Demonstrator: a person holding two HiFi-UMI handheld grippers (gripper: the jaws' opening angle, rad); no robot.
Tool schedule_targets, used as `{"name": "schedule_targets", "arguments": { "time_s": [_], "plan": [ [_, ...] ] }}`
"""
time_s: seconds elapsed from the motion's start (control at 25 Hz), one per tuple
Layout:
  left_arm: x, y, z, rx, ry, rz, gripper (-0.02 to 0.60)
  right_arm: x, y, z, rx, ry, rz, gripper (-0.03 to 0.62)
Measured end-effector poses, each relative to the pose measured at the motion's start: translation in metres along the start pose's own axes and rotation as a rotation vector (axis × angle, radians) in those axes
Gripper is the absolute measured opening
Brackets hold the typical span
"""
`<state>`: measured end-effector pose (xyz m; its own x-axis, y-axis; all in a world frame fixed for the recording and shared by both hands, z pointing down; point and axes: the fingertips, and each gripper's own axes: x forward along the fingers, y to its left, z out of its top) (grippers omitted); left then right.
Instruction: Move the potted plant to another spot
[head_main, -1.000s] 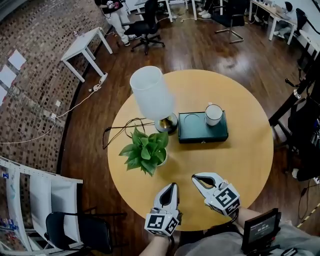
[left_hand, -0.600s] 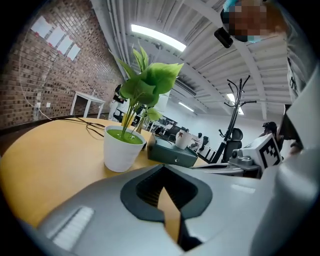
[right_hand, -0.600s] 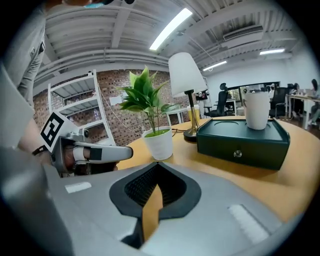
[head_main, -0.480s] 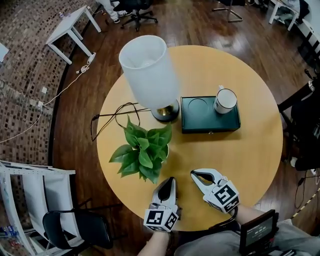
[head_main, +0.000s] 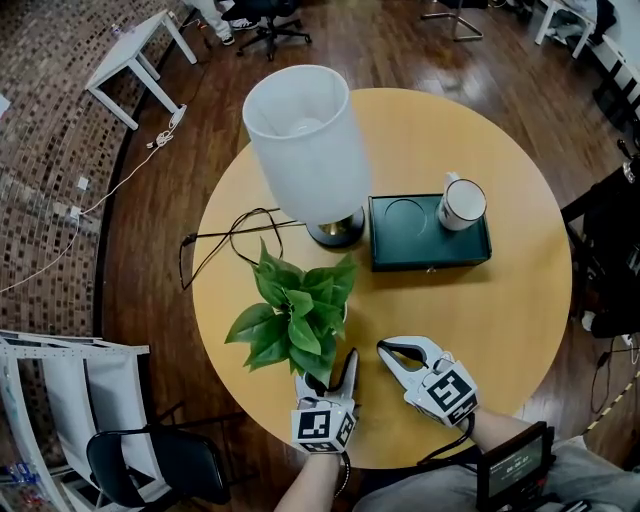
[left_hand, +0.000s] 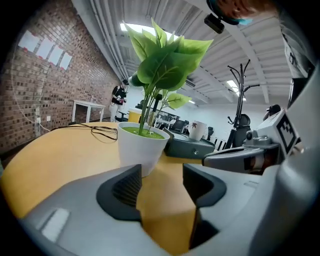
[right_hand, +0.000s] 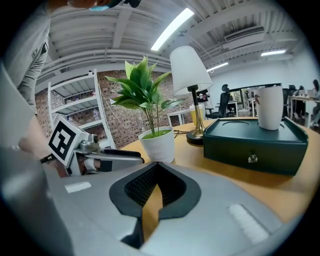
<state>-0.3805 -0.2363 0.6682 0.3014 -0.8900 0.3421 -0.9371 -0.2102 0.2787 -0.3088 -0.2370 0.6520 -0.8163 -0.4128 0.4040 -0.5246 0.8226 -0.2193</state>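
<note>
Head view: even, fairly bright overhead light, colours a bit flat. I get sheen on the floor (head_main: 400, 50) up top. Bench (head_main: 500, 310) is matte w/ soft shadows only. Heavy fisheye bend at edges. Gripper views: black vignette in corners, strip light (right_hand: 172, 27) blown out, bkgd washed white in left one. Nearest foreground is soft; plant (left_hand: 160, 65) sharp, backlit.

**2 tools held low, side by side**

The left tool (left_hand: 162, 172) points forward and slightly downward. Its jaws have just been opening and now stand apart, gripping nothing. The right tool (right_hand: 156, 167) sits just beside it, angled a little inward, with its jaw tips pressed together and empty. The left forearm (head_main: 312, 488) reaches in from below.
</note>
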Motion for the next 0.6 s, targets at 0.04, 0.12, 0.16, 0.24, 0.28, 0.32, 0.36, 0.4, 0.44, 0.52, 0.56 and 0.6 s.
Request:
{"name": "schedule_targets", "arguments": {
  "time_s": [0.04, 0.12, 0.16, 0.24, 0.28, 0.32, 0.36, 0.4, 0.44, 0.52, 0.56, 0.6],
  "plan": [
    [0.003, 0.005, 0.001, 0.017, -0.003, 0.007, 0.274, 0.002, 0.0, 0.0, 0.001, 0.001, -0.002, 0.007],
    [0.01, 0.012, 0.006, 0.048, -0.015, 0.017, 0.341, 0.004, -0.001, -0.001, 0.005, 0.004, -0.01, 0.007],
    [0.014, 0.016, 0.008, 0.065, -0.02, 0.021, 0.371, 0.004, -0.002, -0.001, 0.007, 0.006, -0.014, 0.006],
    [0.022, 0.021, 0.011, 0.099, -0.026, 0.026, 0.42, 0.005, -0.004, -0.002, 0.007, 0.012, -0.023, 0.006],
    [0.027, 0.023, 0.012, 0.115, -0.028, 0.026, 0.449, 0.005, -0.005, -0.003, 0.007, 0.015, -0.026, 0.006],
    [0.031, 0.025, 0.014, 0.13, -0.031, 0.025, 0.475, 0.005, -0.006, -0.003, 0.007, 0.017, -0.029, 0.007],
    [0.034, 0.027, 0.017, 0.146, -0.033, 0.022, 0.494, 0.004, -0.006, -0.002, 0.007, 0.019, -0.032, 0.006],
    [0.038, 0.028, 0.018, 0.162, -0.035, 0.019, 0.51, 0.004, -0.007, -0.002, 0.006, 0.02, -0.036, 0.006],
    [0.041, 0.03, 0.018, 0.175, -0.034, 0.013, 0.518, 0.004, -0.009, -0.002, 0.005, 0.021, -0.04, 0.008],
    [0.047, 0.033, 0.018, 0.189, -0.034, -0.002, 0.53, 0.005, -0.011, -0.002, 0.004, 0.021, -0.047, 0.007],
    [0.049, 0.034, 0.019, 0.192, -0.038, -0.01, 0.538, 0.005, -0.012, -0.003, 0.003, 0.021, -0.051, 0.007],
    [0.051, 0.034, 0.02, 0.195, -0.043, -0.018, 0.541, 0.006, -0.012, -0.003, 0.001, 0.023, -0.053, 0.007]
  ]
}}
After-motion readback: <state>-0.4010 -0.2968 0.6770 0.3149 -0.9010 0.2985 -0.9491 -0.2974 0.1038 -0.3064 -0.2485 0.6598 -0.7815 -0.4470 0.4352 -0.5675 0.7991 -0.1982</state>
